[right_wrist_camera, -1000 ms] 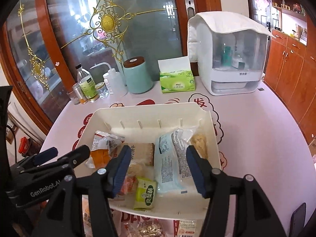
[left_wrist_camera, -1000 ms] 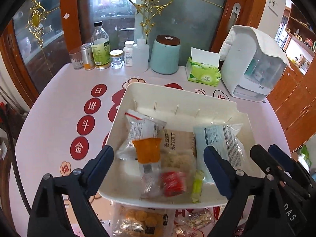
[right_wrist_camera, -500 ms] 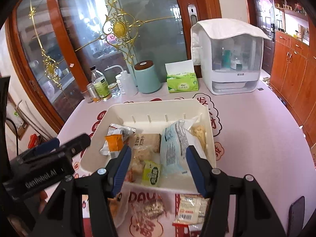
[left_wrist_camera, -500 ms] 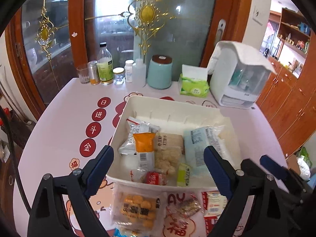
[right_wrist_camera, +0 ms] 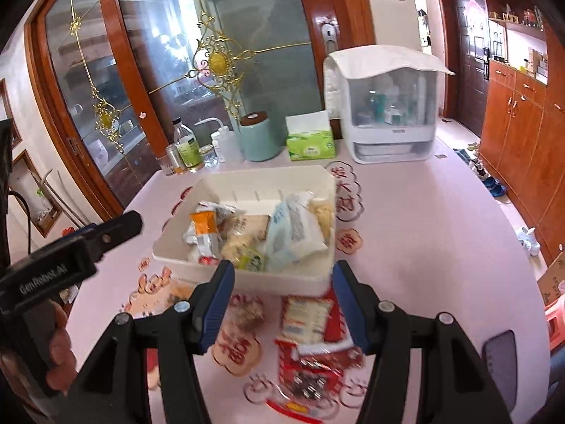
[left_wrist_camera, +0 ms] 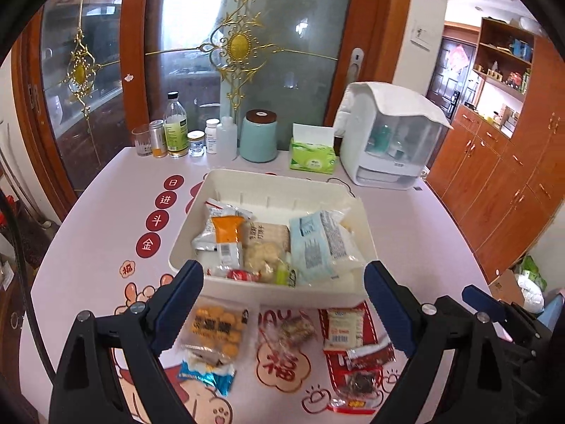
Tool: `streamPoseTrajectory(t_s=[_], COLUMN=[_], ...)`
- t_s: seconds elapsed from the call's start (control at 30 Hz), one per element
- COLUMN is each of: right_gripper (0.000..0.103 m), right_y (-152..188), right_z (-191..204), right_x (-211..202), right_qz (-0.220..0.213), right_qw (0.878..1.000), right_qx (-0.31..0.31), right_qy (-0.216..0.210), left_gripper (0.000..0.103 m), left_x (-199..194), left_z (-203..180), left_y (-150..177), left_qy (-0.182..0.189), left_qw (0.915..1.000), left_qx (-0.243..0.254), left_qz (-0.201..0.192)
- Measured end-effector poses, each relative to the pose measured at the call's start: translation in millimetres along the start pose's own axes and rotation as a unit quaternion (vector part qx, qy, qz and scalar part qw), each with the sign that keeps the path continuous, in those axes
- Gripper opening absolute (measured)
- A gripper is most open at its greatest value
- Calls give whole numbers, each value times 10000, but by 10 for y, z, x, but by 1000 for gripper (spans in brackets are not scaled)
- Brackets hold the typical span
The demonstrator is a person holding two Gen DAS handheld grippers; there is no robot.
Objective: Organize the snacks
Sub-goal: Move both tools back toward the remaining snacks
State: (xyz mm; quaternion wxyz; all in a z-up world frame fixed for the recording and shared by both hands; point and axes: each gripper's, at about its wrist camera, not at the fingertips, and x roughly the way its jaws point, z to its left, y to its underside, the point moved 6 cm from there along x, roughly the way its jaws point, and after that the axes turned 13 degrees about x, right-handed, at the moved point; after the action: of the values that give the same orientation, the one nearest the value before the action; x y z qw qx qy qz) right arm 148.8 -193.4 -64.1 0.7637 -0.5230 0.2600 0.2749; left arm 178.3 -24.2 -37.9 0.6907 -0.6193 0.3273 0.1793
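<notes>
A white bin (left_wrist_camera: 275, 181) in the middle of the pink table holds several snacks, among them an orange packet (left_wrist_camera: 227, 235) and a pale blue packet (left_wrist_camera: 314, 243). Loose snacks lie in front of it: a yellow cookie bag (left_wrist_camera: 217, 328), a clear wrapped snack (left_wrist_camera: 295, 330), a white pack (left_wrist_camera: 344, 328) and a blue packet (left_wrist_camera: 208, 374). My left gripper (left_wrist_camera: 284, 275) hangs open above these, holding nothing. My right gripper (right_wrist_camera: 282, 272) is also open and empty, over the white pack (right_wrist_camera: 307, 318) just short of the bin (right_wrist_camera: 268, 173).
Along the table's back stand bottles and jars (left_wrist_camera: 174, 130), a teal canister (left_wrist_camera: 259, 139), a green tissue box (left_wrist_camera: 312, 153) and a white covered cabinet (left_wrist_camera: 386, 141). A glass door rises behind; wooden cupboards (left_wrist_camera: 501, 176) fill the right. A hand (right_wrist_camera: 58, 339) holds the left gripper.
Both grippers drew back and up from over the bin. The loose snacks in front of the bin came into view. Neither pair of jaws changed width.
</notes>
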Motion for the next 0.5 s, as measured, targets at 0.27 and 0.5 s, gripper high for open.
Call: streamPoseTrajectory(t_s=[0.27, 0.5], right_gripper=[58, 58], right_y=[257, 490], right_z=[-639, -1111], right_x=[-171, -81], right_qz=[180, 527], right_qw=[9986, 9951], right_qx=[55, 507], right_qy=[496, 667], left_gripper=[92, 92], left_x=[21, 283], left_z=[-336, -724], left_y=[387, 824], left_qy=[228, 554], left_qw=[9993, 9949], left_qx=[157, 400], left_qz=[259, 748])
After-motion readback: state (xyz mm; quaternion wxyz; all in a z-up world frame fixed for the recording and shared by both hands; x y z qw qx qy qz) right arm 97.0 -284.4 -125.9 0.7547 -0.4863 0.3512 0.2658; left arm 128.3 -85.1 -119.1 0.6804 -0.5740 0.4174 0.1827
